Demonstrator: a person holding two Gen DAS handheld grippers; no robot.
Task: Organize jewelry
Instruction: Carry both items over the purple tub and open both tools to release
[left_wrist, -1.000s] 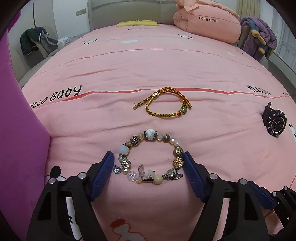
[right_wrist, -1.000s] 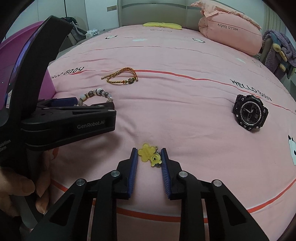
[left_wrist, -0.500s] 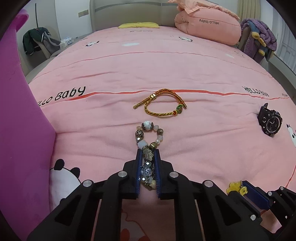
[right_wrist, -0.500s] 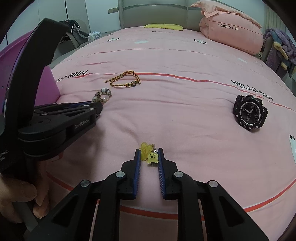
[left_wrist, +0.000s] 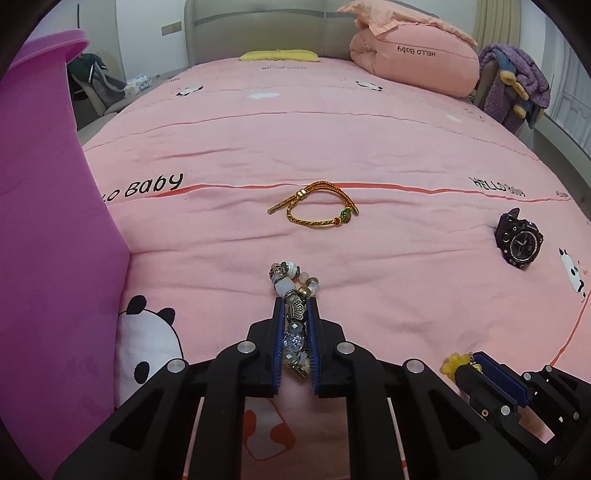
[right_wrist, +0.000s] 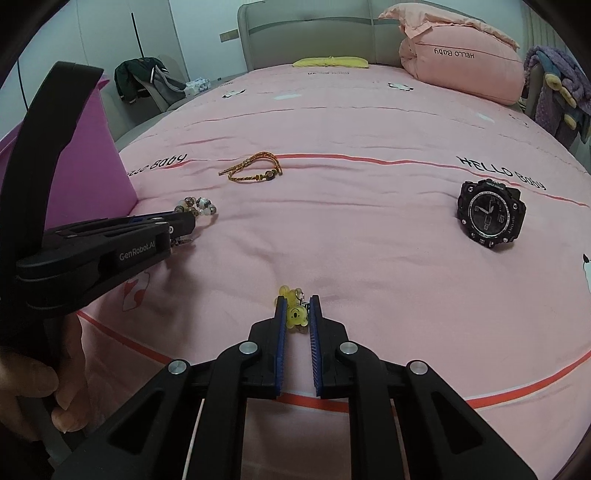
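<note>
My left gripper (left_wrist: 294, 304) is shut on a beaded bracelet (left_wrist: 293, 291) of silver, white and clear beads, squeezed flat between the blue pads just above the pink bedspread; it also shows in the right wrist view (right_wrist: 197, 206). My right gripper (right_wrist: 296, 301) is shut on a small yellow bear charm (right_wrist: 295, 314), which also shows in the left wrist view (left_wrist: 456, 363). A gold braided cord bracelet (left_wrist: 316, 206) lies further back on the bed. A black wristwatch (right_wrist: 489, 214) lies to the right.
A tall pink-purple container (left_wrist: 48, 229) stands at the left, close to my left gripper. A folded pink quilt (left_wrist: 413, 62) and a yellow pillow (left_wrist: 279, 55) lie at the head of the bed. Purple clothing (left_wrist: 517, 88) hangs at the right edge.
My left gripper closed on the beaded bracelet and lifted it slightly. My right gripper closed on the yellow bear charm. Both pulled back a little toward me.
</note>
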